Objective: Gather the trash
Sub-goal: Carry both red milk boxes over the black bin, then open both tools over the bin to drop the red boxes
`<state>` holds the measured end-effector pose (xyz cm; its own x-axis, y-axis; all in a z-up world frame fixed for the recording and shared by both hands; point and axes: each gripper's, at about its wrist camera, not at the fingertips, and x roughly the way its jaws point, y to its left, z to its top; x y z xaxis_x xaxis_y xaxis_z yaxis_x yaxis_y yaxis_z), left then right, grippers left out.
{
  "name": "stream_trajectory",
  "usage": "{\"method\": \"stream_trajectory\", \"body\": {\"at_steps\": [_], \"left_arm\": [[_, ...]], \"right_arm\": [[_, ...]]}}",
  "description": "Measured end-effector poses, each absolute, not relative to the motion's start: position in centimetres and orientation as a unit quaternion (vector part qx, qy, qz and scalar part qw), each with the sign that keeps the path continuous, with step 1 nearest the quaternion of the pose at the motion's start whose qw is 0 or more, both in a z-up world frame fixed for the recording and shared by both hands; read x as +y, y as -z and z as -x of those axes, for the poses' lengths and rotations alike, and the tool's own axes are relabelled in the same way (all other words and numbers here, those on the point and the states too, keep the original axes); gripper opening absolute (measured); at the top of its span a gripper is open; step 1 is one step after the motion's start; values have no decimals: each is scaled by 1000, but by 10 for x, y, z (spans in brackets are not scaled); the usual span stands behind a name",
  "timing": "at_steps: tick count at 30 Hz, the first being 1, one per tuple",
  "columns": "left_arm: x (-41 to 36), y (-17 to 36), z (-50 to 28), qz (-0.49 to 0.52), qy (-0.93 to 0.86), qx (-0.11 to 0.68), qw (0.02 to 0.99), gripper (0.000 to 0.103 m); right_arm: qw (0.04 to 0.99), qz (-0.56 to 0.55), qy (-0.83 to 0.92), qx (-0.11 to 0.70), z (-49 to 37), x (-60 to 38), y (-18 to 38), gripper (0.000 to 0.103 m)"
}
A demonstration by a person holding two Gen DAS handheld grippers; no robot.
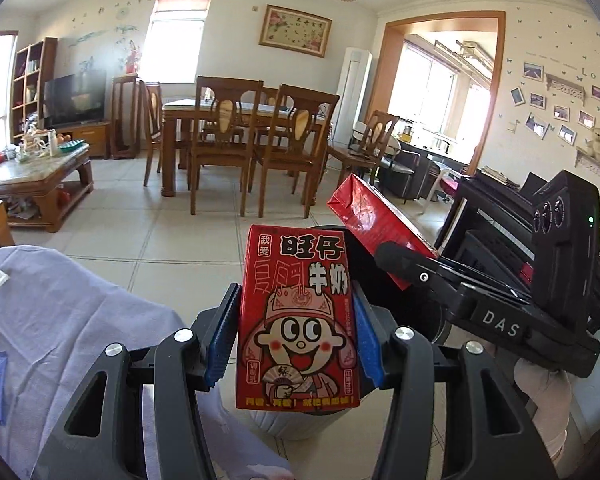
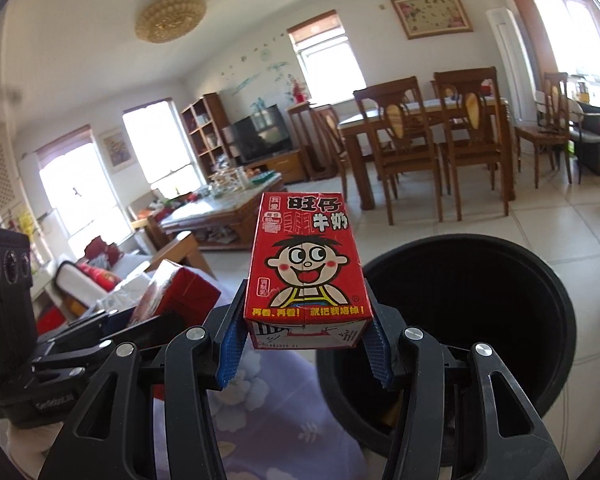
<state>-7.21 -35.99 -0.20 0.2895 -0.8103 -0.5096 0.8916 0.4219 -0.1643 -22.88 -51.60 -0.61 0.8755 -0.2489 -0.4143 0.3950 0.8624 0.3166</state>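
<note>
Mid-task: left gripper [image 1: 296, 332] & right gripper [image 2: 304, 344] each have fingers clamped on a red milk carton [image 1: 298, 316] [image 2: 308, 268], right carton just beside black bin [image 2: 480, 280]; neither dropped in yet.

A home's living-dining room; wooden dining table [image 1: 236, 114], television [image 1: 75, 98], coffee table [image 1: 32, 176].

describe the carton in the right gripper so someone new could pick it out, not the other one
Start at the round black plastic trash bin on the tiled floor. Just left of its rim, the right gripper clamps a small red cardboard milk carton between its blue pads. Its cartoon boy wears yellow straps; the left gripper's similar red carton shows him in a patterned cap with a fan.
</note>
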Motion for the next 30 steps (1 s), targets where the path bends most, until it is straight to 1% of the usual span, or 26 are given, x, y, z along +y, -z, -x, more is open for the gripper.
{"method": "stream_trajectory", "body": {"at_steps": [5, 9, 13, 20, 30], "left_arm": [[-415, 14, 82, -99, 562, 275, 774, 52], [-447, 33, 91, -120, 573, 289, 758, 52], [-471, 54, 95, -141, 574, 308, 746, 52], [-480, 71, 96, -160, 573, 330, 733, 52], [-483, 76, 97, -178, 563, 335, 734, 53]], "right_arm": [[908, -205, 297, 211, 256, -565, 27, 51], [875, -241, 348, 235, 276, -600, 54, 51], [844, -226, 403, 274, 281, -614, 76, 51], [838, -223, 392, 306, 257, -617, 96, 51], [832, -215, 398, 322, 243, -613, 97, 51]]}}
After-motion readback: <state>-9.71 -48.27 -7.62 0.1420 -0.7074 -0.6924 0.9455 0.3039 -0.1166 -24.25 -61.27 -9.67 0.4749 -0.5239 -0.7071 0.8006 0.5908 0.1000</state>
